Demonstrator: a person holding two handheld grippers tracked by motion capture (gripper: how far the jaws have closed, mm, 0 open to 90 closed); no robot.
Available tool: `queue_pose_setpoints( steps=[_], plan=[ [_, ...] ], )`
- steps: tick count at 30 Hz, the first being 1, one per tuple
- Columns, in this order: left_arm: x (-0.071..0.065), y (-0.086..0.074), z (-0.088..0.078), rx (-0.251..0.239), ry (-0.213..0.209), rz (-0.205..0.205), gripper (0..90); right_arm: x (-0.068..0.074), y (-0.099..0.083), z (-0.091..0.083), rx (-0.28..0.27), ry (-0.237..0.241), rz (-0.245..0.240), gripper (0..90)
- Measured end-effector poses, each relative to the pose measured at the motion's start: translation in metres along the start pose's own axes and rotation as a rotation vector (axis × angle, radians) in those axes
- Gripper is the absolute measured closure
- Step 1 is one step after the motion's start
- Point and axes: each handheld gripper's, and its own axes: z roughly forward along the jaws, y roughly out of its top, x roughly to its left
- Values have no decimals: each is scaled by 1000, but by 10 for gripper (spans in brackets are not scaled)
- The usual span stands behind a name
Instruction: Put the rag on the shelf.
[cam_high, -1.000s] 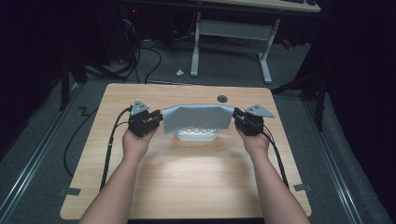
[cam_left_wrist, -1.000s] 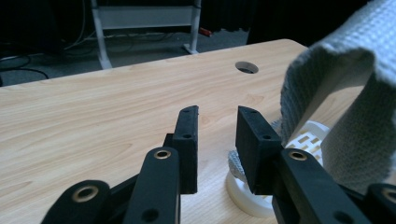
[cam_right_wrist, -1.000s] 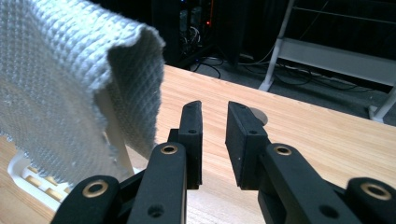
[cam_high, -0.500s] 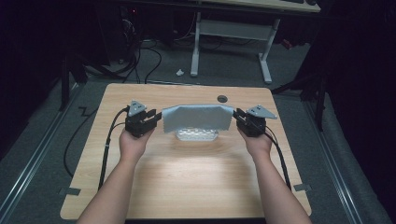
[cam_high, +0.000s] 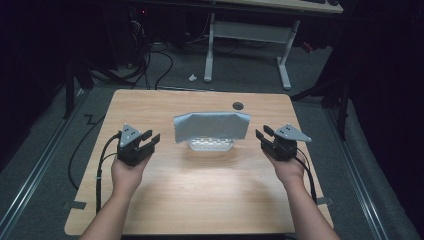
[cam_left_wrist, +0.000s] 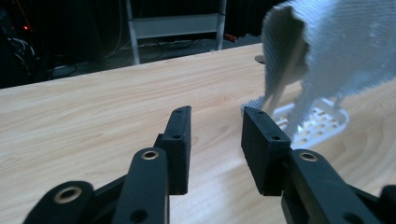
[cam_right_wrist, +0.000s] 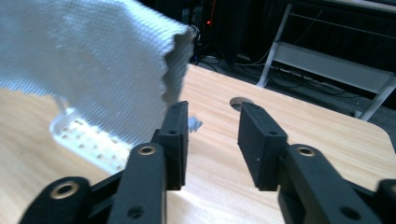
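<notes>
Both forearms are bare, with no sleeves. The left black two-jaw gripper (cam_high: 150, 140) carries a grey three-cornered plate and trails a black cable. The right black two-jaw gripper (cam_high: 262, 134) matches it. Their flat rectangular black pads (cam_left_wrist: 180, 140) sit on arms with brass-ringed pivot holes.

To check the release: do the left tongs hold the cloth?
No, the left tongs stand open and empty, apart from the cloth.
</notes>
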Motion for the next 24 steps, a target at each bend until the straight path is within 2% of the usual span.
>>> queue_pose_setpoints(
  steps=[6, 8, 10, 12, 13, 14, 15, 16, 18, 20, 21, 22, 23, 24],
  plan=[
    [-7, -9, -20, 21, -19, 2, 586, 10, -6, -18, 18, 7, -17, 547],
    [-16, -19, -30, 48, -38, 15, 563, 17, -14, -28, 26, 19, -18, 513],
    [-20, -23, -32, 57, -45, 18, 557, 20, -17, -31, 31, 20, -20, 503],
    [-28, -32, -35, 83, -65, 25, 536, 29, -28, -38, 43, 38, -6, 467],
    [-33, -36, -36, 90, -68, 40, 536, 29, -28, -38, 43, 38, -6, 467],
    [-38, -41, -36, 98, -82, 42, 528, 37, -35, -42, 55, 51, -1, 437],
    [-49, -50, -36, 113, -103, 43, 522, 41, -39, -43, 62, 53, -1, 426],
    [-49, -50, -36, 113, -103, 43, 519, 41, -39, -43, 62, 53, -1, 426],
    [-59, -59, -32, 145, -134, 38, 517, 50, -45, -45, 74, 58, -4, 406],
    [-72, -67, -27, 191, -161, 56, 509, 66, -55, -44, 117, 75, -19, 374],
    [-78, -71, -25, 206, -173, 66, 509, 66, -55, -44, 117, 75, -19, 374],
    [-91, -80, -22, 229, -213, 60, 503, 79, -62, -43, 144, 98, -36, 363],
    [-91, -80, -22, 229, -213, 60, 501, 79, -62, -43, 144, 98, -36, 363],
    [-97, -85, -21, 243, -234, 57, 501, 91, -70, -43, 159, 114, -26, 357]
  ],
)
